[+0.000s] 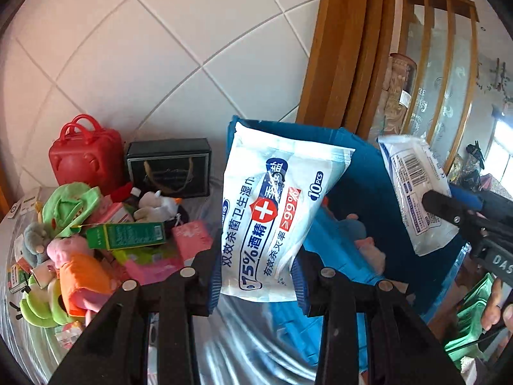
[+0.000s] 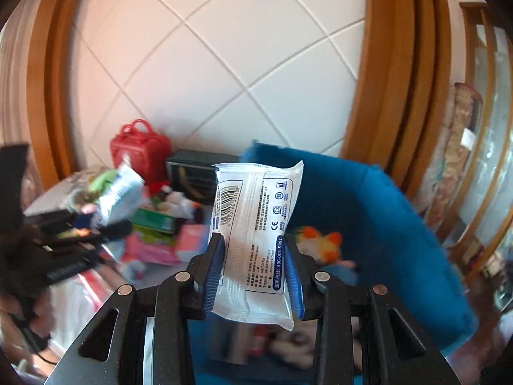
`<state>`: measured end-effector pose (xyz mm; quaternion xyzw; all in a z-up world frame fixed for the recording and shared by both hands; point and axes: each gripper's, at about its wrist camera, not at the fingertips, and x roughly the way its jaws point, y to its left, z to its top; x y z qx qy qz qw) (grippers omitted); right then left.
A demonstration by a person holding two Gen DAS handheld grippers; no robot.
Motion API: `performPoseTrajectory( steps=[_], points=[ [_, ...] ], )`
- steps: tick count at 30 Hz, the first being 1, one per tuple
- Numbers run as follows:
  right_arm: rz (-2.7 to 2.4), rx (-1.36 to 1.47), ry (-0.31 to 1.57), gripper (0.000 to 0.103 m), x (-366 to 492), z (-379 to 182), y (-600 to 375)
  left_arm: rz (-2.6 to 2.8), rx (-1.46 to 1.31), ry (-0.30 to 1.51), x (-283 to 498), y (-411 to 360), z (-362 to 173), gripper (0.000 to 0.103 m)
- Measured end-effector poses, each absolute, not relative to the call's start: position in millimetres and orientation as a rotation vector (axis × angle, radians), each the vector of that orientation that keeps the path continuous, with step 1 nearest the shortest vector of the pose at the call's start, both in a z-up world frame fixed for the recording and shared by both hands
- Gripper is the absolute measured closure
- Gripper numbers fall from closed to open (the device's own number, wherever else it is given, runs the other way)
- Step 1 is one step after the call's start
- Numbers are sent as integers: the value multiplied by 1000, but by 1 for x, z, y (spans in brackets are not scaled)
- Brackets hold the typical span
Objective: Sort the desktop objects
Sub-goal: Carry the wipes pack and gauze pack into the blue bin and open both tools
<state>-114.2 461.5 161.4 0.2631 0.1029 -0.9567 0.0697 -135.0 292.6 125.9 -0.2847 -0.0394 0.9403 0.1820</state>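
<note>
The left gripper (image 1: pixel 256 276) is clamped on a wet-wipe pack (image 1: pixel 272 211), held up before the blue bin (image 1: pixel 362 166). The right gripper (image 2: pixel 253 269) pinches a second wipe pack (image 2: pixel 256 234), barcode side showing, probably above that bin (image 2: pixel 368 205)

Your worktop (image 1: pixel 198 207) carries a red case (image 1: pixel 86 150) against the wall. Just right of the case stands a black box (image 1: pixel 169 166); in front of it lie plush toys (image 1: pixel 69 256) and a green carton (image 1: pixel 126 235).

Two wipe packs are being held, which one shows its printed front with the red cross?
The left gripper's wipe pack; the right gripper's pack shows its barcode back.
</note>
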Motion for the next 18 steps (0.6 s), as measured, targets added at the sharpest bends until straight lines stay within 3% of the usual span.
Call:
performPoseTrajectory(
  steps=[6,11,18],
  points=[
    [-2895,941,348,68,-143,147,564,2658,-820,10,-142,394,152,67],
    [-2899,1006,327,68,-157,126,619,2641,-902,196,-153,468,137,67],
    [-2889,1071,286,67,-170,105,661,2586,-1000,288,-156,515,122,67]
  ],
)
